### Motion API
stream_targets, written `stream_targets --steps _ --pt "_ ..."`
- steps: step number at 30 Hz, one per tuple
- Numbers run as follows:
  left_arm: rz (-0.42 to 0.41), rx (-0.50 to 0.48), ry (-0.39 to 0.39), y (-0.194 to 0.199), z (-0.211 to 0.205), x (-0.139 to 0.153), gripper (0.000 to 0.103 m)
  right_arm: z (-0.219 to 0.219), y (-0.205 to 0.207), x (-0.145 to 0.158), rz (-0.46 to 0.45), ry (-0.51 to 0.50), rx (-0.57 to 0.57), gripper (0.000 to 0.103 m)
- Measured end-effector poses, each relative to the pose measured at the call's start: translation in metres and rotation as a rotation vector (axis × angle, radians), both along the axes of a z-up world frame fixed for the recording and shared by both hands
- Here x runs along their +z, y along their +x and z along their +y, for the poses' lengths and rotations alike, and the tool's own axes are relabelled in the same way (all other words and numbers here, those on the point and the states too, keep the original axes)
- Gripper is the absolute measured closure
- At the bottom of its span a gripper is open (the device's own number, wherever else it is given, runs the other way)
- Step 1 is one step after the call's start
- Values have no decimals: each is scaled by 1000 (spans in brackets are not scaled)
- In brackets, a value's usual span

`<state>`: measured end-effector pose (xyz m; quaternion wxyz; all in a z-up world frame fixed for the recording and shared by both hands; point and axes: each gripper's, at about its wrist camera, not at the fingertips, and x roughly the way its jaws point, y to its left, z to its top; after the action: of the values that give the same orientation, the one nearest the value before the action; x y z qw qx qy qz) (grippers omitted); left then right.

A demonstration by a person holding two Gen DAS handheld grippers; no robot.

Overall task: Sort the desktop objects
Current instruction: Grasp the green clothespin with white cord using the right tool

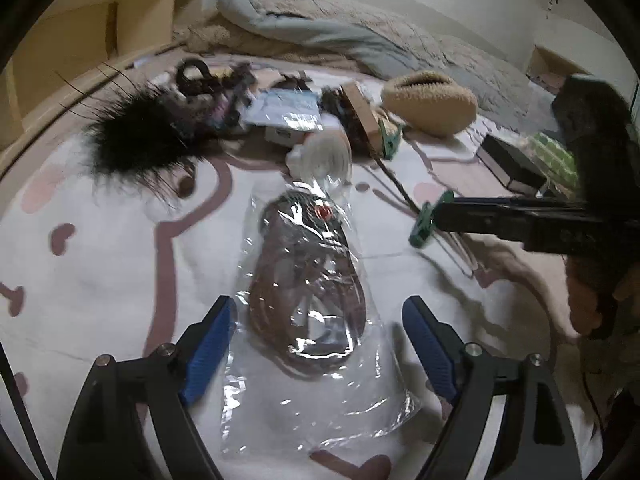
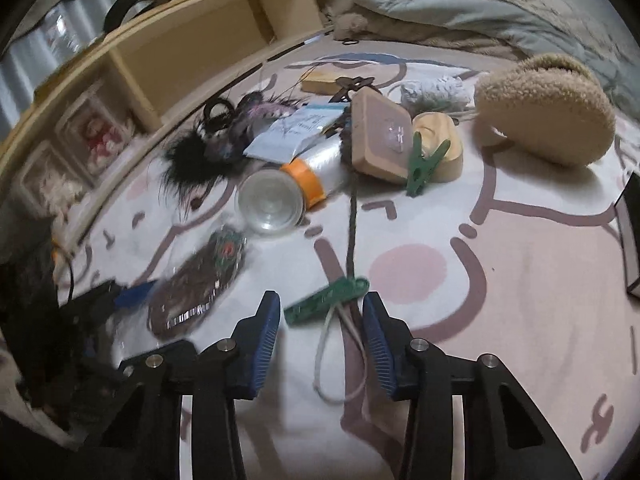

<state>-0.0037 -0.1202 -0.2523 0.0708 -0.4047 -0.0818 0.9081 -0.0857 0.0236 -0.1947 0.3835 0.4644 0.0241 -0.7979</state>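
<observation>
A clear plastic bag point(image 1: 312, 312) with a coiled brown cord and a feather piece inside lies flat on the pink-and-white sheet point(image 1: 100, 280). My left gripper point(image 1: 320, 300) is open, one blue pad on each side of the bag and neither touching it. A green clothespin point(image 2: 326, 300) on a dark string lies across the tips of my right gripper point(image 2: 320, 296), whose jaws stand apart with a small gap at the peg's left end. A white cord loop point(image 2: 324, 356) hangs between the pads. The left wrist view shows the same clothespin point(image 1: 430, 220) at the right gripper's tip.
Behind lie a black feather tuft point(image 1: 136, 136), a clear cup point(image 2: 270, 204) beside an orange tape roll point(image 2: 308, 182), a second green peg point(image 2: 424, 164), a tan box point(image 2: 380, 136) and a fuzzy beige pouch point(image 2: 548, 108). A wooden shelf point(image 2: 180, 52) runs along the left, bedding point(image 1: 340, 28) behind, a dark box point(image 1: 512, 160) at right.
</observation>
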Motion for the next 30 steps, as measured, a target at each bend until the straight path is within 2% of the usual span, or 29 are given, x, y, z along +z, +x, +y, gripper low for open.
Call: stream_targets --steps 1,3,5,6,10,14,21,26,28,30 --pt "11 10 10 2 -3 3 13 0 -3 0 -15 -18 -3 60" --pt "26 40 33 4 -11 8 4 -4 -6 -1 -29 -27 -2 68" --pt "34 84 52 6 -20 13 3 -8 -8 -4 -38 -20 6 81" --pt "37 98 61 6 -23 16 3 -9 -8 -4 -40 -16 10 84" --pt "33 115 71 2 -28 28 3 -1 -5 1 -55 -31 20 87" --pt "25 81 50 -10 -19 35 3 13 2 11 -95 -37 50 89" --pt "-79 48 -72 -35 2 8 3 50 19 17 -180 51 71 89" --pt "-105 70 -102 -43 4 -1 3 75 20 2 -346 87 25 89" --pt "-104 76 -107 -43 4 -2 4 77 20 -1 -361 83 19 89" --pt "-102 81 -114 -42 4 -4 5 73 19 -1 -336 95 21 89"
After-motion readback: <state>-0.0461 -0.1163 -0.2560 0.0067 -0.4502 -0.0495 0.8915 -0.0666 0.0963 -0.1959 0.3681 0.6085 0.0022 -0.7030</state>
